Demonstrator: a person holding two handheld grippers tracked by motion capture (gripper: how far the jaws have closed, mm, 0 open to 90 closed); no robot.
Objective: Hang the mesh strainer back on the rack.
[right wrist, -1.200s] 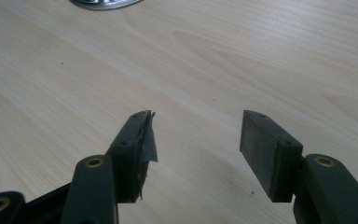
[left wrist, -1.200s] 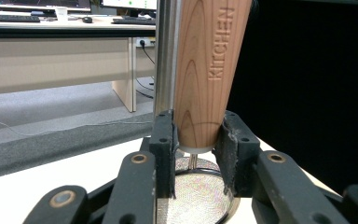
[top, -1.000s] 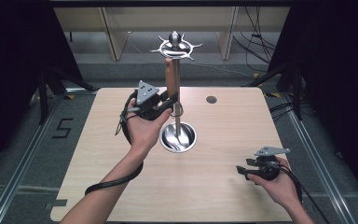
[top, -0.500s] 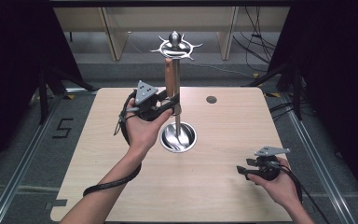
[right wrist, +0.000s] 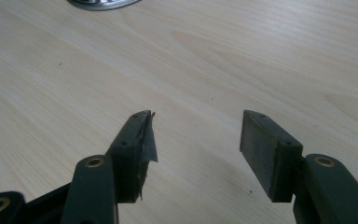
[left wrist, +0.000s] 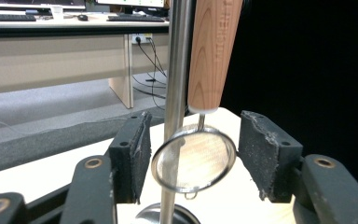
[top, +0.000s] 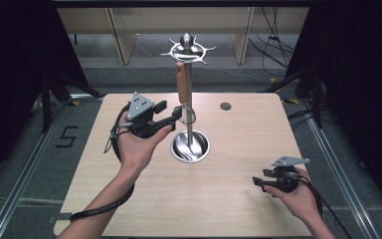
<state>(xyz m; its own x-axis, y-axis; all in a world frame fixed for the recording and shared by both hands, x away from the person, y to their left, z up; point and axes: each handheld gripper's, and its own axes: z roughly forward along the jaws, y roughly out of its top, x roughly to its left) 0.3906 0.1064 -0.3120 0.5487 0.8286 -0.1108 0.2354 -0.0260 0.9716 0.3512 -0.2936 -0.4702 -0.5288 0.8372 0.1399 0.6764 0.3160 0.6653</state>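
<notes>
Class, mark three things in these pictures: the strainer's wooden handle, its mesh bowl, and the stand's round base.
wooden handle [left wrist: 212, 51], left gripper view, on its middle.
mesh bowl [left wrist: 196, 161], left gripper view, on the mesh centre.
round base [top: 179, 146], high view, on its bare left side.

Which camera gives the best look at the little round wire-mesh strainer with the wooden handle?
The left gripper view: the round mesh strainer with wooden handle hangs close up between open jaws. The high view shows it small; the right gripper view looks at bare table.

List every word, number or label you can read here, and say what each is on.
"5": marked on the dark floor left of the table.
Embossed lettering runs along the strainer's wooden handle; too faint and cut off to read.
Nothing else is readable.
</notes>
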